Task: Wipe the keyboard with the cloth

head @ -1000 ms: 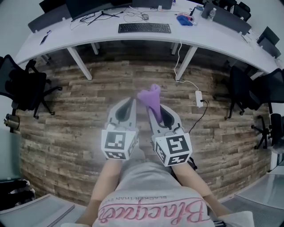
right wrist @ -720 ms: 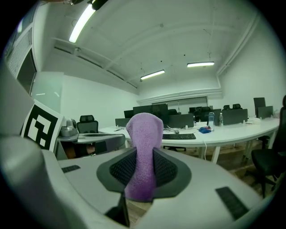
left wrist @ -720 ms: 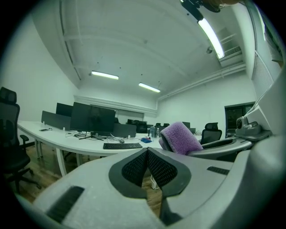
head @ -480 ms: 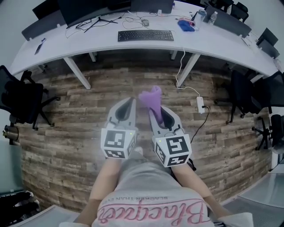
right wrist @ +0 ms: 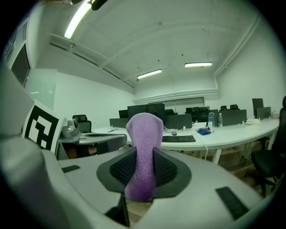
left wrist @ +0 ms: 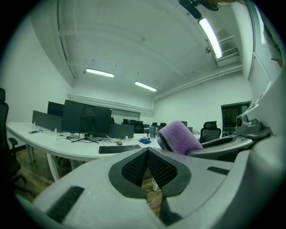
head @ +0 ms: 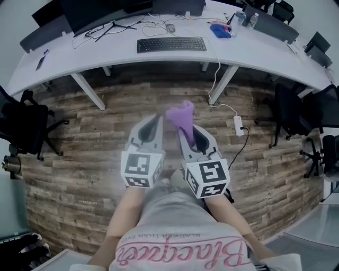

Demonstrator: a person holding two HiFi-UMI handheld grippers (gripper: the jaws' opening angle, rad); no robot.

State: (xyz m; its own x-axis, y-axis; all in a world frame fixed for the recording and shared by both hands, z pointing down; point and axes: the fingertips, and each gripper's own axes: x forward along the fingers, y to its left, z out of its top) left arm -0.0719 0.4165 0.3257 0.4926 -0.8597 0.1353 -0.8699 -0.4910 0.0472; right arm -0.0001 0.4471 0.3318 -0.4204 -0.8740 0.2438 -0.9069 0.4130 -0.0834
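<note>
A black keyboard (head: 171, 44) lies on the long white desk (head: 254, 45) far ahead, also seen as the keyboard (left wrist: 119, 149) and the keyboard (right wrist: 178, 139) in the gripper views. My right gripper (head: 185, 131) is shut on a purple cloth (head: 180, 117), which sticks up beyond its jaws; the cloth (right wrist: 143, 152) fills the gap between the pads. My left gripper (head: 153, 125) is shut with nothing in it and sits beside the right one, over the wooden floor, well short of the desk.
Monitors (head: 90, 9) and cables stand behind the keyboard, a blue object (head: 220, 30) at its right. Black office chairs (head: 24, 119) flank the floor left and right (head: 296, 108). A white power strip (head: 237, 124) with cord lies on the floor.
The desk and keyboard have shifted slightly nearer and lower in the head view as I move forward. Both grippers hold the same pose, cloth still clamped.
</note>
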